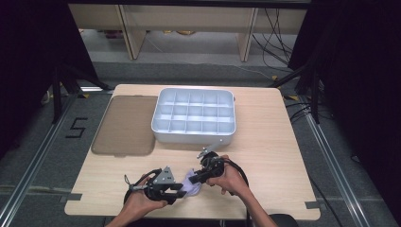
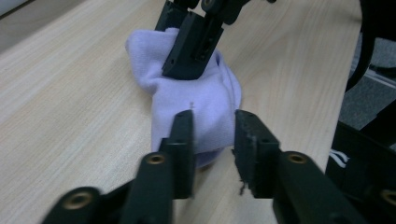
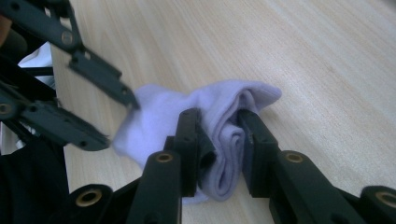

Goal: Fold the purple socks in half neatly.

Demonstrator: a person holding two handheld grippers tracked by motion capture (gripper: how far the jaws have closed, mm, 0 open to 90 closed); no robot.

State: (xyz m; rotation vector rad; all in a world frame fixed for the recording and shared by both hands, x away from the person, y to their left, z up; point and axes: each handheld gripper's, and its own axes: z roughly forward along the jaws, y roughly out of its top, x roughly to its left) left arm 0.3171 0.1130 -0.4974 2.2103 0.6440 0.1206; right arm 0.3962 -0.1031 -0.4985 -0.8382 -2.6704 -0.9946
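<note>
Two grippers work one lilac sock (image 3: 219, 140): right gripper (image 3: 218, 140) clamps it; left gripper (image 2: 212, 140) seemingly open around it.

left gripper (image 1: 182, 188): near table edge, held low in the left hand (image 1: 142, 202), jaws parted, tips pointing right | right gripper (image 1: 196, 178): in the right hand (image 1: 230, 178), angled down-left, jaws pinched on cloth | tips close together

Light wood table (image 1: 265, 142) on grey floor (image 1: 33, 156). Black curtains (image 1: 28, 52) flank both sides. Pale wooden furniture legs (image 1: 130, 33) behind; cables (image 1: 276, 42) trail on floor.
</note>
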